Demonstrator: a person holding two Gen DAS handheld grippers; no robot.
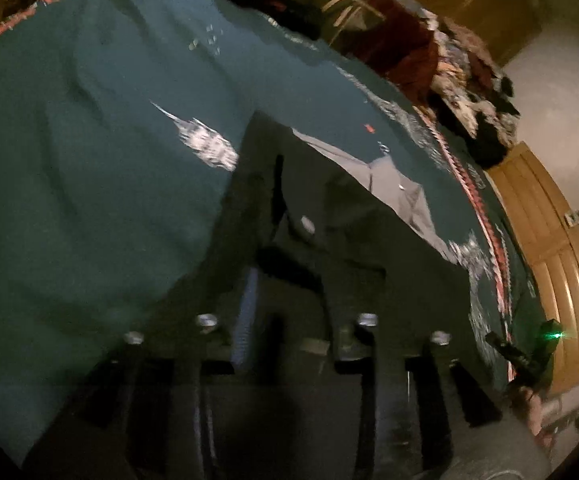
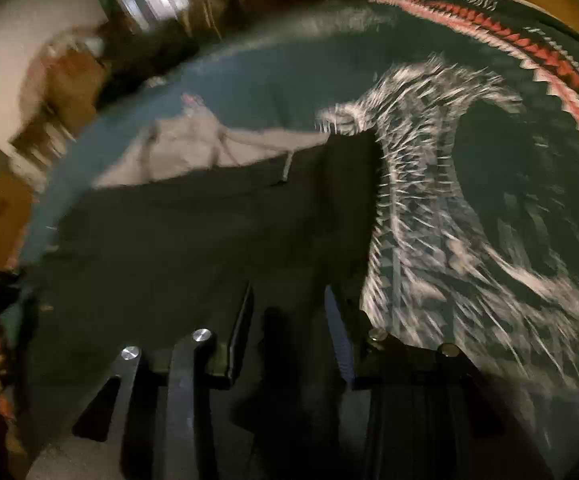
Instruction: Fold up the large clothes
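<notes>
A large dark garment [image 1: 257,184] with a pale grey inner side [image 1: 393,188] lies spread on a teal bedspread [image 1: 89,160]. It rises toward my left gripper [image 1: 293,276] and covers the gap between the fingers; blur and darkness hide whether the pads press it. In the right wrist view the same dark garment [image 2: 169,240] runs from its grey lining [image 2: 193,148] down to my right gripper [image 2: 289,296], whose fingers stand apart with a thick bunch of the cloth filling the gap.
The bedspread [image 2: 269,80] carries a white feathery print [image 2: 429,200] and a red and white zigzag border [image 2: 529,32]. A pile of other clothes [image 1: 409,52] lies at its far edge. Wooden panelled doors [image 1: 549,240] and a pale wall stand beyond.
</notes>
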